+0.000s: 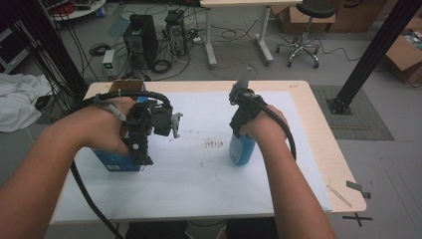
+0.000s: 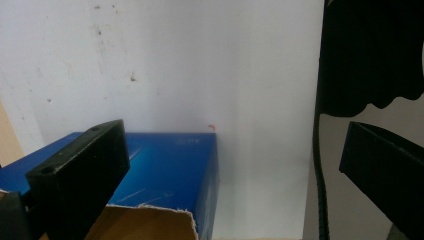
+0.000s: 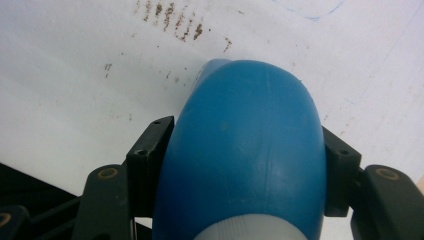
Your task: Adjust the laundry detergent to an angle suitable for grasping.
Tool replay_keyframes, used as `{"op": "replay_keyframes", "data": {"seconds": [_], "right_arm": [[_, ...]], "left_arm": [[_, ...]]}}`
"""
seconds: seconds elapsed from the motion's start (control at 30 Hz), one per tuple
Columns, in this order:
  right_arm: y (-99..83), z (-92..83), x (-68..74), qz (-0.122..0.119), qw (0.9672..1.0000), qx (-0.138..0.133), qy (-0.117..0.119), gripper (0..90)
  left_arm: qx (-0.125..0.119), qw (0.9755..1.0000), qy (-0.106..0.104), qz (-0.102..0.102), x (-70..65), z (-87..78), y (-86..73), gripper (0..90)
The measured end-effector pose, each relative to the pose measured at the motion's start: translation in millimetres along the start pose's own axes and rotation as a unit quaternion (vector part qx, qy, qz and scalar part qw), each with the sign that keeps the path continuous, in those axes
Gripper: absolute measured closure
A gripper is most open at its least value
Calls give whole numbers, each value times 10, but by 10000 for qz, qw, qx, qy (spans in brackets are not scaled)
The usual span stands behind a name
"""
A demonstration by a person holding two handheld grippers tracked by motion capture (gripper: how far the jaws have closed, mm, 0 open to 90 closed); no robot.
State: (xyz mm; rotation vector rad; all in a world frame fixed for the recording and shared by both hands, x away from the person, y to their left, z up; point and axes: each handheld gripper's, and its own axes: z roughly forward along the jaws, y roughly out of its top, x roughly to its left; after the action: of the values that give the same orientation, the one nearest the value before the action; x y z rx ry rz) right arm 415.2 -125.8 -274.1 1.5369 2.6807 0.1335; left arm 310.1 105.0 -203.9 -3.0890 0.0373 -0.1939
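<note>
Near 3 o'clock on the pale wooden worktop (image 1: 318, 114) under its white paper sheet (image 1: 209, 174), stands a blue plastic bottle (image 1: 242, 149) upright, grey-white cap (image 3: 247, 233) at the top, seen from above in the right gripper view. Clamped around the bottle's shoulders, the right gripper (image 1: 241, 130), black pads pressed against the blue plastic (image 3: 245, 150) at its 9 and 3 o'clock flanks, no gap on either side. Gripping from above, with the hand (image 1: 266, 130) behind and a black cable (image 1: 287, 134) looping away toward 4 o'clock. Just beyond the bottle, toward 11 o'clock in the right gripper view, a patch of brown specks (image 3: 170, 22) on the paper; in the high view, the same marks (image 1: 214, 144) between the two grippers. Near 9 o'clock on the worktop, a blue cardboard box (image 1: 119, 160) with an open, torn brown flap (image 2: 150, 222). Above it, the left gripper (image 1: 144, 144), jaws spread wide, nothing between them. One black pad (image 2: 75, 175) in front of the box's blue face (image 2: 170, 165), the other pad (image 2: 385, 175) well apart at 3 o'clock over bare paper; contact with the box cannot be told. Box and bottle well apart, paper between them.
</note>
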Motion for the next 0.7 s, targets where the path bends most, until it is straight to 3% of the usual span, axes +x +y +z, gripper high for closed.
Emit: {"op": "replay_keyframes", "data": {"seconds": [0.1,0.17,0.37,0.57,0.7], "right_arm": [[-5,-72,-28,-293,9996,-13,20,373],[-6,-90,-35,-309,9995,-14,23,373],[-17,-170,-99,-727,9973,3,57,374],[-49,-269,-158,-1179,9927,-73,243,375],[-64,-311,-156,-1586,9871,-142,146,375]], "left_arm": [[31,10000,-7,-12,13,-2,7,1],[19,10000,3,-35,18,-7,8,1],[25,10000,17,-38,27,-31,21,1],[48,10000,13,-71,38,-30,21,1],[21,10000,13,-71,35,-27,20,1]]}}
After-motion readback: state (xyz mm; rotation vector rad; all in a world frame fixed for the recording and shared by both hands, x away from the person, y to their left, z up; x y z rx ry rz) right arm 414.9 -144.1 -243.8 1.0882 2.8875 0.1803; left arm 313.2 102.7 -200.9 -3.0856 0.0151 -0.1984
